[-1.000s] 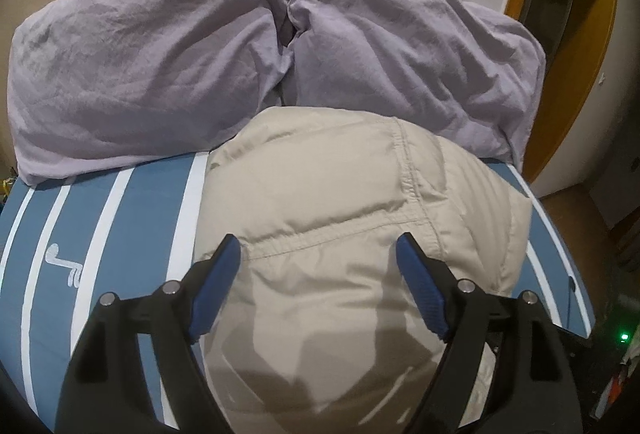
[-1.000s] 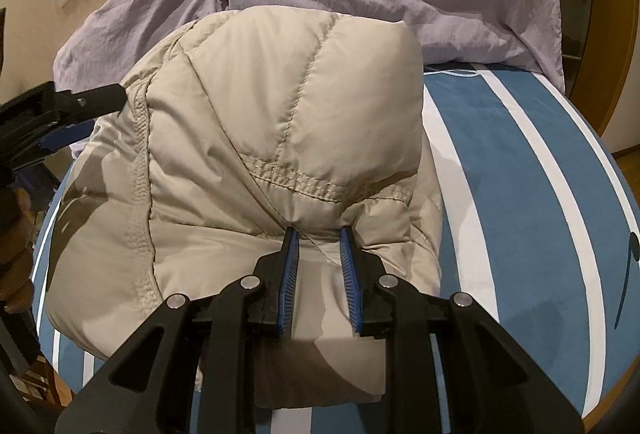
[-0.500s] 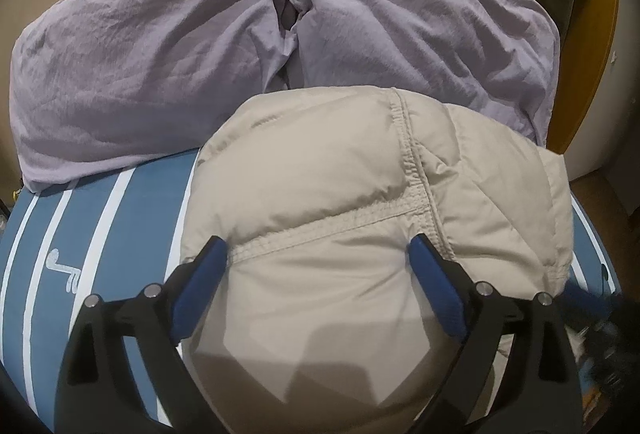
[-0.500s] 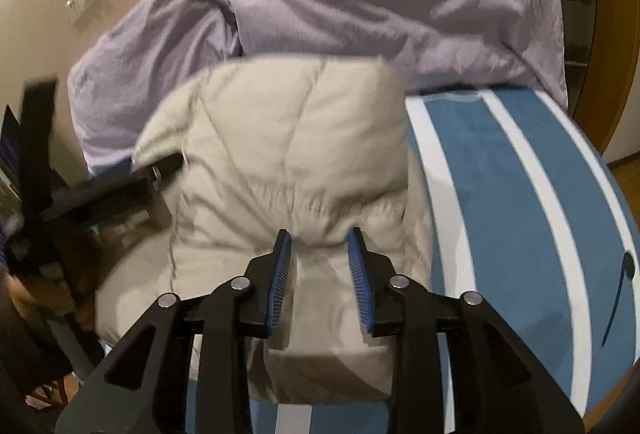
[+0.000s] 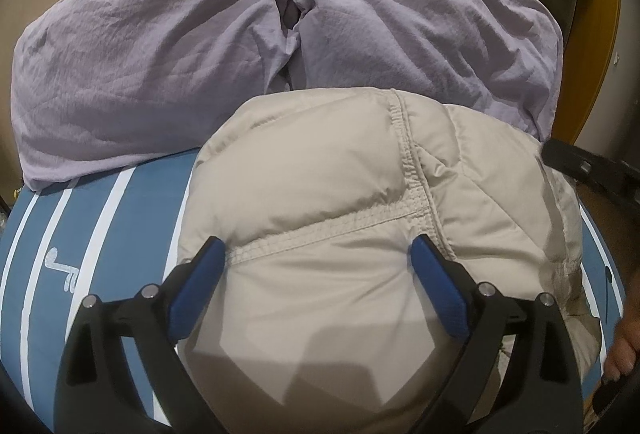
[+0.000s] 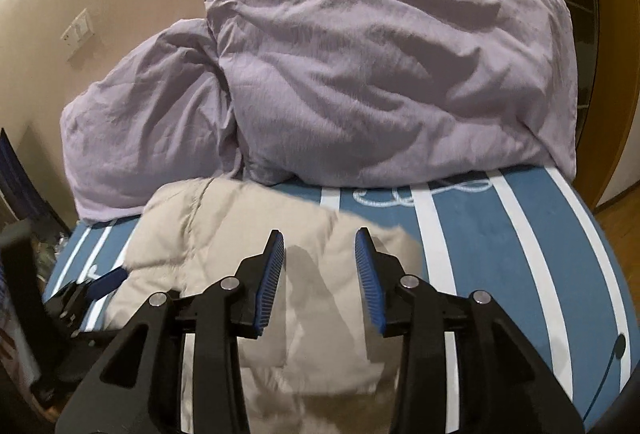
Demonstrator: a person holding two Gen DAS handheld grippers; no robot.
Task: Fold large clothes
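Note:
A beige quilted down jacket (image 5: pixel 340 218) lies folded into a puffy bundle on the blue, white-striped bed sheet (image 5: pixel 92 234). My left gripper (image 5: pixel 318 250) is open wide, its blue pads straddling the near part of the jacket. In the right wrist view the jacket (image 6: pixel 224 234) lies below and ahead. My right gripper (image 6: pixel 319 240) is open and empty above it, holding nothing. The left gripper's blue finger (image 6: pixel 106 280) shows at the jacket's left edge in that view.
Two large lilac pillows (image 5: pixel 160 54) (image 6: pixel 380 82) lean against the wall at the head of the bed. A wooden door frame (image 6: pixel 616 54) stands at the right. The bed's right edge (image 6: pixel 592 226) drops to a wooden floor.
My right gripper let go of the jacket, opened, and lifted back and up. The left gripper moved closer over the jacket and stayed open.

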